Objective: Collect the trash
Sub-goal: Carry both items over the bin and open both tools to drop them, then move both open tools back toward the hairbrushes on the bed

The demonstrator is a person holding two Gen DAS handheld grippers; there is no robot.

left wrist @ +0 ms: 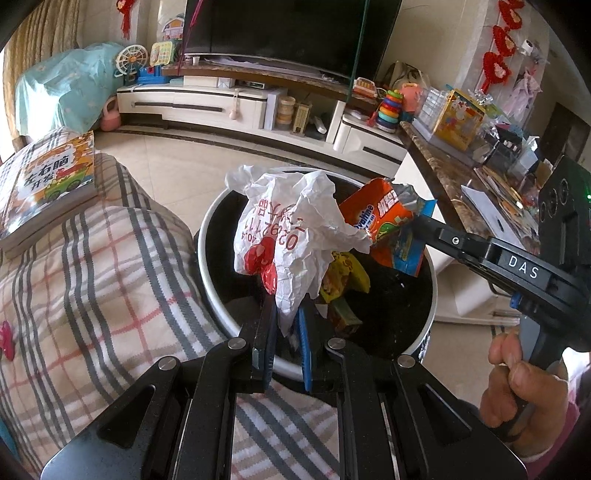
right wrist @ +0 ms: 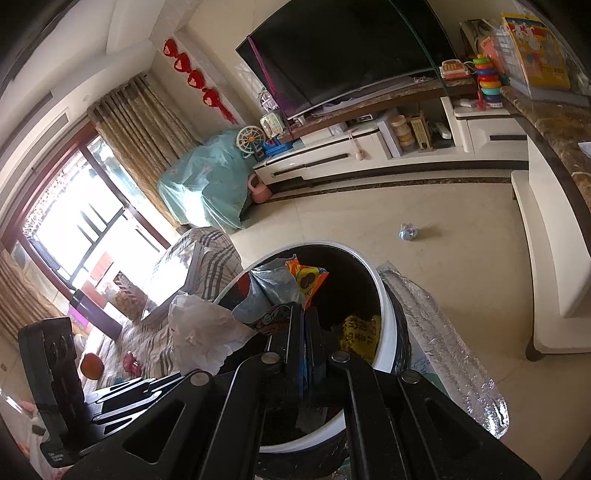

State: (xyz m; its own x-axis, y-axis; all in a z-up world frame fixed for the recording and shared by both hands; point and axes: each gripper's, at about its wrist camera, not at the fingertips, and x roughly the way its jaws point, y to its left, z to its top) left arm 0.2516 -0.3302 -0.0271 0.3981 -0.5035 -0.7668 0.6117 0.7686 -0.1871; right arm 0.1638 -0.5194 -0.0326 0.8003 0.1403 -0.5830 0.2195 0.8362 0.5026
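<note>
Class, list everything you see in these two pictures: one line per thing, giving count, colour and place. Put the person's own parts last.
Bin: one, black with a white rim, on the floor beside the sofa.
White bag: one, white with red print, above the bin.
Orange wrapper: one, orange and blue, above the bin.
Yellow wrapper: one, inside the bin.
Book: one, colourful, on the checked sofa.
Television: one, black, on the long cabinet.
Crumpled scrap: one, bluish, on the floor.
Left tool: one, black, shut on the white bag.
Right tool: one, black, shut on the orange wrapper.
Hand: one, holding the right tool.
</note>
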